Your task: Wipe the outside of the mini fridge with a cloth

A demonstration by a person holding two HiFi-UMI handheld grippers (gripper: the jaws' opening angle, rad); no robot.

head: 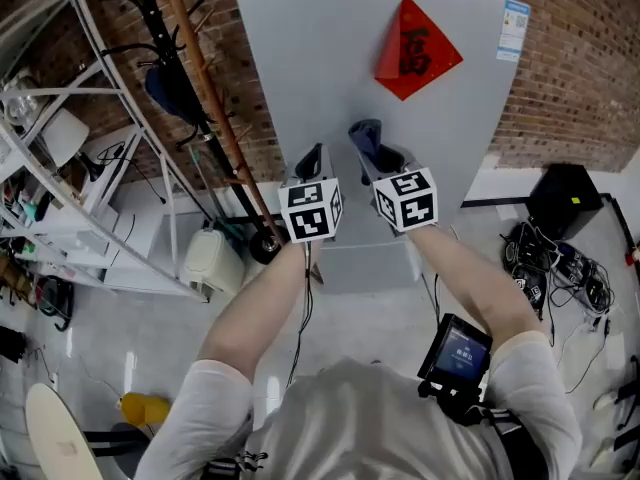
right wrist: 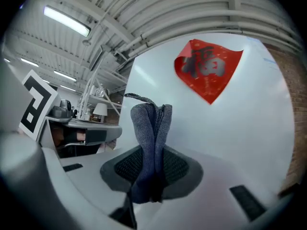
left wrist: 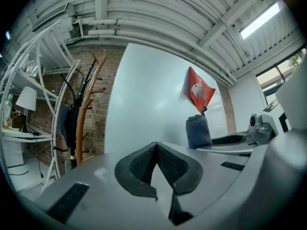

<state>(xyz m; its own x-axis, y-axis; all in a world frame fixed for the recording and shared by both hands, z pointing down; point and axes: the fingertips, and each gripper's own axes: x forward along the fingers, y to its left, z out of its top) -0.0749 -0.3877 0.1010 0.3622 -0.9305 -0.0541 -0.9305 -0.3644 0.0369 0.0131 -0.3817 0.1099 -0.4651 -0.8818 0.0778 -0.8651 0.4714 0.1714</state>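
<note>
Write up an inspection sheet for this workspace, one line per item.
Surface: pale grey mini fridge panel, smooth, no stains visible.
Job's things: dark blue-grey folded cloth, clamped upright in the right gripper; whether it touches the panel cannot be told.
Clutter: red diamond paper decoration and small white label stuck on the panel.
Grippers: left gripper shut, empty; right gripper shut on the cloth.
Cables: black cable tangle on the floor at right; thin dark cable hanging below the left gripper.
Surroundings: red brick wall, white metal rack, wooden coat stand.
</note>
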